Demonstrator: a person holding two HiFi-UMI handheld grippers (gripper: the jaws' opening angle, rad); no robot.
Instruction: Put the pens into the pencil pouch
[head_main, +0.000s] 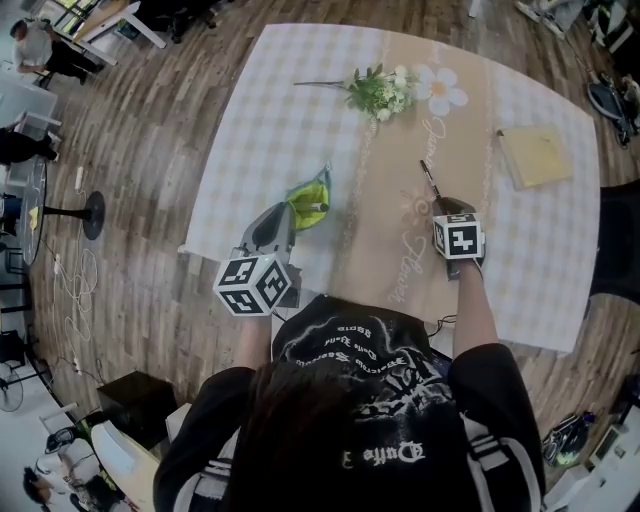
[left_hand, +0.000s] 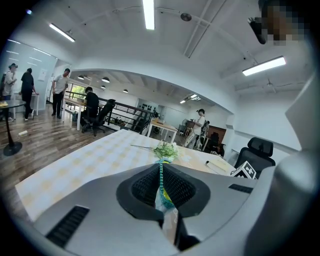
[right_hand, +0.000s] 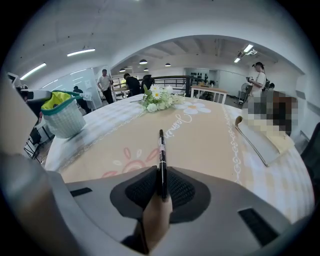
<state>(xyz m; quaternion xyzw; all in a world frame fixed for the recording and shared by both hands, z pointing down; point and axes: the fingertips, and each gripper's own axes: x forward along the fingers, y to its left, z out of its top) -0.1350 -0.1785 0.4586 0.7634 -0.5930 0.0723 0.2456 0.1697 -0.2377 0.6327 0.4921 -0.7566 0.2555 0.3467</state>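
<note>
Wooden floor surrounds a table covered with a checked cloth and a beige runner down the middle. Left side: the left gripper has its jaws together on the teal zip edge of the pencil pouch. The pouch is well inside the table's left edge, mouth up, yellow-green lining showing. Middle: bare runner lies open between the two grippers, and a flower sprig lies well apart near the far edge. Right of that: the right gripper is clamped on a black pen, which points away over the runner. A notebook lies near the right edge, apart from the pen.
</note>
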